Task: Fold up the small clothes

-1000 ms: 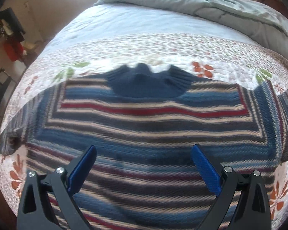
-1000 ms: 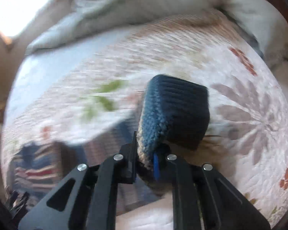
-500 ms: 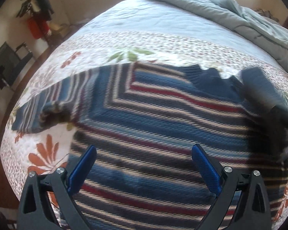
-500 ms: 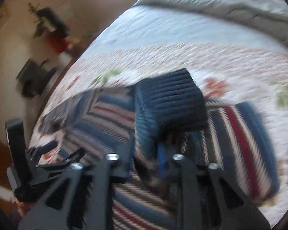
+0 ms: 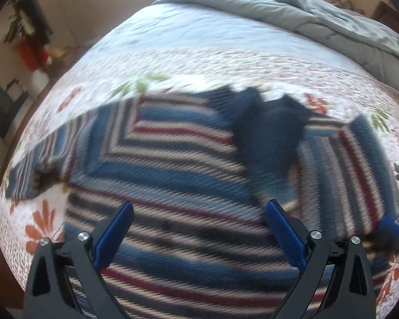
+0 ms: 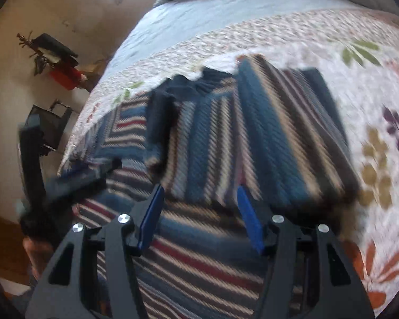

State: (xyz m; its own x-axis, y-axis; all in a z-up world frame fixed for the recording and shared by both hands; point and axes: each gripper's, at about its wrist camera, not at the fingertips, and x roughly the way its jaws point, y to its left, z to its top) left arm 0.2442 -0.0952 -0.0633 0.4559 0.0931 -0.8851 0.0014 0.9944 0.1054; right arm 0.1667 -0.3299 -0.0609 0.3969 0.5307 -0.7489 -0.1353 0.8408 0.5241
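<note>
A striped knit sweater (image 5: pixel 178 186) in blue, cream, red and black lies flat on the floral quilt (image 5: pixel 199 63). Its right sleeve (image 5: pixel 268 143) is folded across the body, dark cuff near the navy collar (image 5: pixel 242 101). Its left sleeve (image 5: pixel 32 175) lies spread out to the left. My left gripper (image 5: pixel 199 234) is open and empty above the sweater's lower body. My right gripper (image 6: pixel 199 212) is open and empty just before the folded sleeve (image 6: pixel 279 138). The sweater (image 6: pixel 199 260) fills the right wrist view; the left gripper (image 6: pixel 74 180) shows at its left.
A rumpled grey duvet (image 5: pixel 319 18) lies at the far end of the bed. Beyond the bed's left edge stand a red object (image 5: pixel 32 53) and dark furniture (image 5: pixel 0 106) by the wall. The right gripper's blue tip (image 5: pixel 393 226) shows at the right.
My right gripper carried the sleeve across the sweater's body, opened and let it go; the sleeve now lies folded over. My left gripper stayed open, its view swinging over the sweater.
</note>
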